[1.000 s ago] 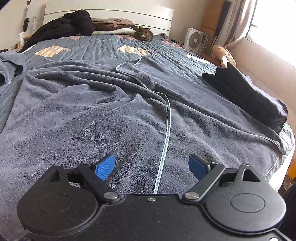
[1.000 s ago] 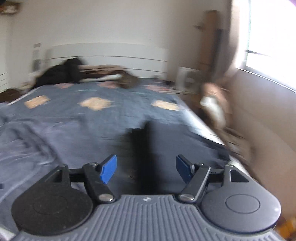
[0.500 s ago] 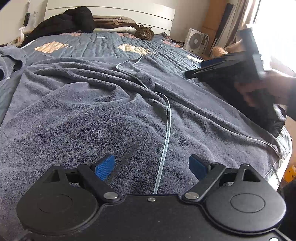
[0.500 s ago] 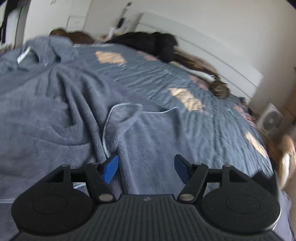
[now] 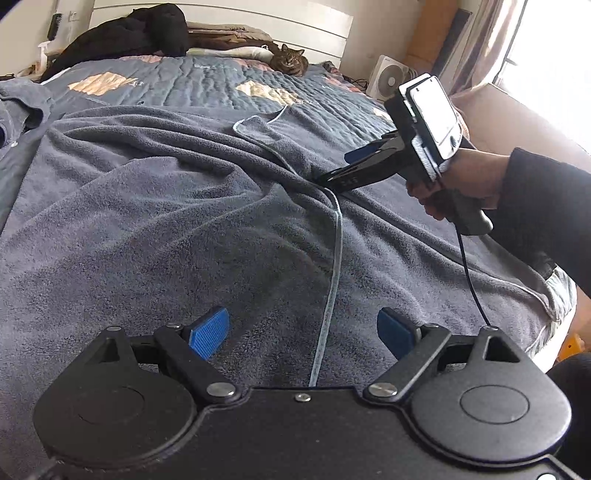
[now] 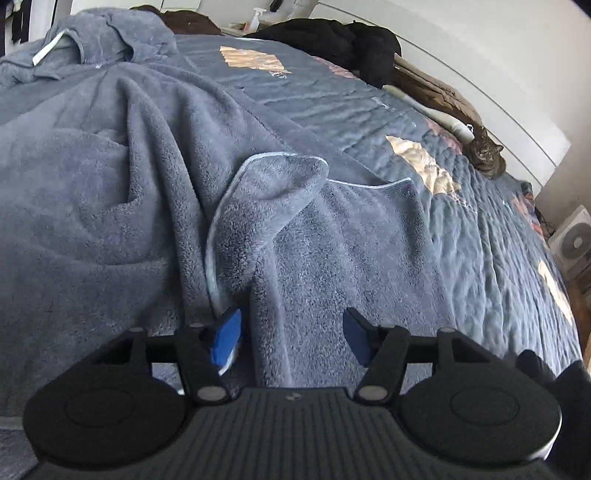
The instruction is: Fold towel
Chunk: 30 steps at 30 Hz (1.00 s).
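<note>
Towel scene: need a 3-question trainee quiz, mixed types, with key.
1. True or false: the right gripper has its jaws shut on the towel.
2. What animal lies by the headboard? A) dog B) cat C) rabbit
3. Fill in: the towel's pale piped edge runs between the jaws of the ____ gripper.

Key:
1. False. The jaws have just been closing, with a towel fold between them, but the pads do not yet press on it.
2. B, the cat.
3. Left; the left gripper stands wide open over the towel.
</note>
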Available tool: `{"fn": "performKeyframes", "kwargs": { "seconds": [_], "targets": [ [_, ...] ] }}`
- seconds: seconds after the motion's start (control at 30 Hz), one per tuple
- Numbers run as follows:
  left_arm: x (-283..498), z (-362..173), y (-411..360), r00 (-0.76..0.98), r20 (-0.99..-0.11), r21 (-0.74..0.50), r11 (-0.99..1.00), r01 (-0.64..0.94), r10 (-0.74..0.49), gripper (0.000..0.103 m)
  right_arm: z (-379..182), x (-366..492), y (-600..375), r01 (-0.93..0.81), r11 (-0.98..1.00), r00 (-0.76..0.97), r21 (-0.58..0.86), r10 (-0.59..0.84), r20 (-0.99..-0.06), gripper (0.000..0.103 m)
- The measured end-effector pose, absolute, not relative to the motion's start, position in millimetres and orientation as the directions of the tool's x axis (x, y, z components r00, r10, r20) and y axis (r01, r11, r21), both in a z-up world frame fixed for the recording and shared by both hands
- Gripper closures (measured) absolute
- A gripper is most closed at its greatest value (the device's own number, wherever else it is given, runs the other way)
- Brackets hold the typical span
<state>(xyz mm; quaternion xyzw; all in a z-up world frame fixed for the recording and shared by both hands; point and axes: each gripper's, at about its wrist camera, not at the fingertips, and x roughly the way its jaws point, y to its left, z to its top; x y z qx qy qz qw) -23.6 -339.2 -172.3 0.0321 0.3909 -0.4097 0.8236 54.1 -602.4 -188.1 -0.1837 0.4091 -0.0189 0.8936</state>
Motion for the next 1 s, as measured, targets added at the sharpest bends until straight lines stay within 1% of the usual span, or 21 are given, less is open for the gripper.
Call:
{"fn": "performKeyframes", "kwargs": {
  "seconds": [0.07,0.13,0.17,0.2,0.3,0.47,0.6,0.73,0.8,0.97,1.0],
  "targets": [
    [-23,-173,-339,0.36,-0.672,-0.269,0.666,0.695,-0.647,0.016,-193,60,-602,-0.118,0.932,0.653,-0.341,-0.186,-0.734,0.044],
    [-23,-173,-339,0.362,-0.673,-0.27,0.67,0.692,-0.645,0.016,-195,65,-603,-0.1,0.933,0.64,-0.345,-0.205,-0.74,0.065],
    [-22,-173,-339,0.363,-0.674,-0.271,0.671,0.69,-0.644,0.016,-195,69,-606,-0.079,0.936,0.63,-0.342,-0.219,-0.745,0.089],
    [-22,-173,-339,0.362,-0.675,-0.272,0.673,0.688,-0.643,0.016,-195,70,-608,-0.057,0.939,0.622,-0.34,-0.233,-0.747,0.097],
    [-21,-174,-339,0.36,-0.678,-0.274,0.675,0.685,-0.641,0.016,-192,74,-617,0.0,0.938,0.626,-0.347,-0.27,-0.732,0.098],
    [-21,-175,-338,0.359,-0.679,-0.277,0.676,0.683,-0.64,0.016,-170,72,-644,0.169,0.928,0.673,-0.333,-0.355,-0.648,0.098],
    [-22,-175,-339,0.359,-0.682,-0.274,0.677,0.683,-0.637,0.016,-157,73,-675,0.323,0.889,0.674,-0.325,-0.457,-0.58,0.098],
    [-20,-176,-338,0.354,-0.686,-0.279,0.679,0.679,-0.636,0.016,-139,68,-721,0.462,0.846,0.667,-0.267,-0.53,-0.523,0.098],
    [-20,-177,-338,0.352,-0.69,-0.277,0.681,0.678,-0.632,0.016,-129,68,-747,0.512,0.816,0.652,-0.268,-0.573,-0.498,0.098],
    [-18,-182,-339,0.349,-0.705,-0.269,0.688,0.674,-0.617,0.016,-94,57,-833,0.699,0.687,0.567,-0.196,-0.7,-0.433,0.098],
    [-17,-183,-339,0.348,-0.709,-0.268,0.691,0.672,-0.613,0.016,-89,54,-849,0.723,0.668,0.552,-0.177,-0.713,-0.432,0.098]
  ]
}}
